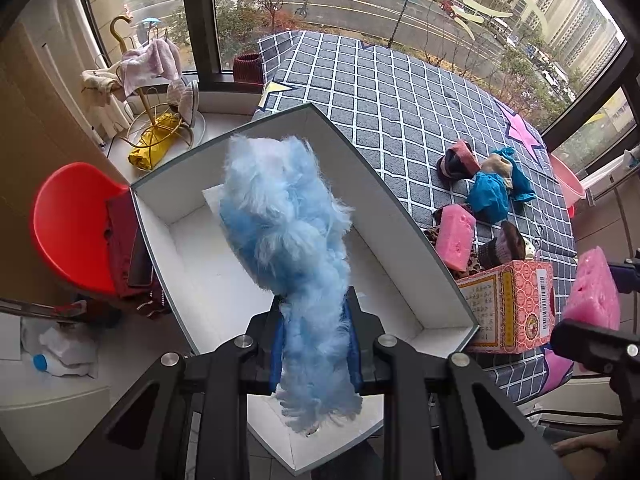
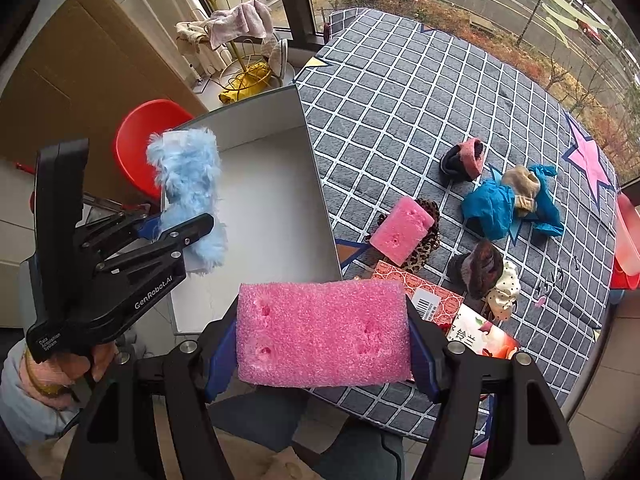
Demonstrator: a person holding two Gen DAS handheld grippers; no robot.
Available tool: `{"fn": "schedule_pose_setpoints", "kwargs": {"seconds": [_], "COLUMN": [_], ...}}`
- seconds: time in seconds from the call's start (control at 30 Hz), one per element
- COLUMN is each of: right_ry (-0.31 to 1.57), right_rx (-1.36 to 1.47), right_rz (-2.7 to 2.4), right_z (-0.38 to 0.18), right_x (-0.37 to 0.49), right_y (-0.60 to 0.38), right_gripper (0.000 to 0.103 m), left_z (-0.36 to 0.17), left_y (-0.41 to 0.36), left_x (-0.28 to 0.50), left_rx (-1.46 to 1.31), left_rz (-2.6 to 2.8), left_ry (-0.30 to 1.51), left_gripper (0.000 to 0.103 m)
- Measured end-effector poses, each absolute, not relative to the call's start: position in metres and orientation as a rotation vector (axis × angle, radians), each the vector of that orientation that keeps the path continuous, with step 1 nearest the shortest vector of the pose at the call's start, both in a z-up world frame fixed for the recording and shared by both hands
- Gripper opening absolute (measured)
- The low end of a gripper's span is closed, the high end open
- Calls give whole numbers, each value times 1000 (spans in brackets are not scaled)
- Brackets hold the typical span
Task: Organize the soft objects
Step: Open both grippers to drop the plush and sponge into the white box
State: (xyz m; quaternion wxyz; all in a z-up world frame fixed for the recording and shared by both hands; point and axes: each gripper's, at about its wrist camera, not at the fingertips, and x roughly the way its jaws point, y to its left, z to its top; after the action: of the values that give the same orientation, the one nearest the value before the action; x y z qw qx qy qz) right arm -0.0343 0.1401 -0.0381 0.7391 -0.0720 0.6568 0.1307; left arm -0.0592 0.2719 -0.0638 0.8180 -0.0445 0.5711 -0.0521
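My left gripper point(image 1: 316, 344) is clamped on a fluffy blue plush point(image 1: 288, 232), which hangs above the open white box point(image 1: 404, 216); in the right wrist view the same plush point(image 2: 188, 196) shows over the box's left wall, held clear of the floor of the box. A white slab point(image 1: 212, 196) lies inside near the far end, partly hidden behind the plush.

My right gripper point(image 2: 324, 344) is clenched on a pink sponge point(image 2: 324, 332), squeezed across its width between the blue pads point(image 2: 420, 356). It sits near the box's near corner and over the table's edge, with a patterned red carton point(image 2: 416, 292) just beyond it. That carton presses against the box's right wall in the left view point(image 1: 508, 308).

On the checked grey tablecloth point(image 2: 400, 100) I see a second pink sponge point(image 2: 402, 234) resting on a leopard-print piece point(image 2: 428, 240), a crumpled teal cloth point(image 2: 496, 208) with a beige sock point(image 2: 522, 188) against it, a dark rolled sock with a pink cuff point(image 2: 464, 160), and a brown rolled sock point(image 2: 480, 266) touching a white dotted piece point(image 2: 502, 292).

Left of the box stands a red chair point(image 1: 68, 220), close against its wall. Farther back, a gold wire rack point(image 1: 156, 120) holds towels and a yellow umbrella by the window.
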Motion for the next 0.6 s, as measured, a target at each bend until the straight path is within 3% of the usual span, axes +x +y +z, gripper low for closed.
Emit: {"fn": "schedule_pose_setpoints", "kwargs": {"seconds": [0.47,0.6], "right_ry": [1477,1489], "right_rx": [-184,-192], "right_rz": [407,424], "right_z": [-67,-77], "right_x": [-26,-26], "right_y": [186,192], "right_gripper": [72,72], "left_z": [-82,-90], "left_y": [283,290], "left_x": [-58,-64], "left_rx": [-83,-111], "left_rz": [-32,-6], "left_ry": [1275,1305], "left_gripper": [28,35]}}
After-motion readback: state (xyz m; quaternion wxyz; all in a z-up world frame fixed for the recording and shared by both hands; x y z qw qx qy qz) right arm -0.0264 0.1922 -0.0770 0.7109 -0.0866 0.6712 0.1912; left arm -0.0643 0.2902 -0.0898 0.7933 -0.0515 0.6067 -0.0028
